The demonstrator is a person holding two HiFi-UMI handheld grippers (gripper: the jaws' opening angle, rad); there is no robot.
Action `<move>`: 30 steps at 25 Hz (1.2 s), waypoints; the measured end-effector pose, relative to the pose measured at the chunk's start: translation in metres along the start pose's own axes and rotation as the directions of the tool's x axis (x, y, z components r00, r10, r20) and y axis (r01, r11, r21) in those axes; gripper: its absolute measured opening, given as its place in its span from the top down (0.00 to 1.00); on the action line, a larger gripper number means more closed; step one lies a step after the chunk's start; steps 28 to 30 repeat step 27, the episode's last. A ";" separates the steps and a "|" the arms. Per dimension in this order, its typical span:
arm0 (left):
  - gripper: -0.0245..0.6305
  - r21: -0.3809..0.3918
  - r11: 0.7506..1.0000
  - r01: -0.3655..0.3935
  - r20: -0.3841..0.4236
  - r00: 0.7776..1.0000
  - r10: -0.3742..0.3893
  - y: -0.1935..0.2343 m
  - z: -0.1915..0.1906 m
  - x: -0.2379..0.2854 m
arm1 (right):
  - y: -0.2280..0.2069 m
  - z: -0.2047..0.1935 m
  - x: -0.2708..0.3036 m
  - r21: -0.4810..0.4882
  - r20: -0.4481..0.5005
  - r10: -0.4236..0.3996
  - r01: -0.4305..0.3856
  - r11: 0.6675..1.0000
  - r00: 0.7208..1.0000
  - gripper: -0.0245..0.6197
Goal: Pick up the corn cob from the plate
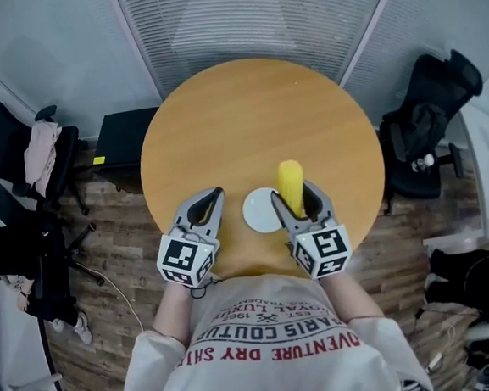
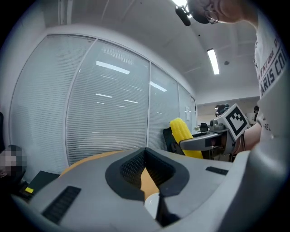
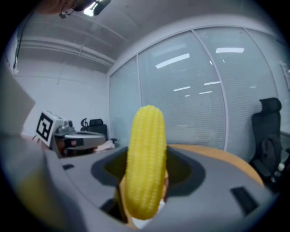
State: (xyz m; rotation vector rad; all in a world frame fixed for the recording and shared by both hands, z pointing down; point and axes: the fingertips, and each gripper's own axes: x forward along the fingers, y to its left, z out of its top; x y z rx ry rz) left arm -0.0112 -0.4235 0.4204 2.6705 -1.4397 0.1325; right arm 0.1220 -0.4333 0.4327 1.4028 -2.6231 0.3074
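A yellow corn cob stands upright between the jaws of my right gripper, which is shut on it just to the right of the small white plate. In the right gripper view the corn cob fills the middle and rises well past the jaws. The plate is bare and sits near the front edge of the round wooden table. My left gripper hovers left of the plate, shut with nothing in it. From the left gripper view the corn cob shows at the right, and a sliver of the plate shows below the jaws.
Black office chairs stand left and right of the table. A black box sits on the floor behind the table's left side. A glass wall with blinds runs along the back.
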 end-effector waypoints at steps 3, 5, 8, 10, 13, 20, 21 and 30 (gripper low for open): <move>0.91 0.006 1.000 0.005 0.004 1.000 -0.005 -0.003 0.002 -0.001 | 0.001 0.002 -0.006 0.002 0.016 -0.006 0.006 1.000 1.000 0.55; 0.91 0.009 1.000 0.006 0.004 1.000 -0.006 -0.003 0.003 -0.001 | 0.002 0.003 -0.008 0.002 0.024 -0.016 0.016 1.000 1.000 0.55; 0.91 0.009 1.000 0.004 0.007 1.000 -0.004 -0.002 0.006 -0.001 | 0.003 0.008 -0.008 0.000 0.043 -0.029 0.030 1.000 0.999 0.55; 0.91 0.006 1.000 0.003 0.011 1.000 -0.003 -0.001 0.006 -0.001 | 0.002 0.010 -0.008 0.001 0.051 -0.033 0.033 0.999 0.998 0.55; 0.91 0.004 1.000 0.003 0.013 1.000 -0.003 -0.004 0.005 0.001 | -0.001 0.010 -0.009 0.009 0.055 -0.035 0.035 0.999 0.998 0.55; 0.91 0.001 1.000 0.001 0.010 1.000 -0.001 -0.006 0.009 0.008 | -0.007 0.014 -0.005 0.023 0.052 -0.025 0.024 0.999 0.998 0.55; 0.91 0.000 1.000 -0.001 0.009 1.000 0.001 -0.006 0.009 0.009 | -0.008 0.015 -0.005 0.024 0.050 -0.023 0.022 0.999 0.998 0.55; 0.91 -0.003 0.999 -0.033 -0.001 0.999 0.033 -0.002 0.006 0.018 | -0.019 0.013 -0.002 0.033 0.045 -0.031 0.029 0.999 0.999 0.55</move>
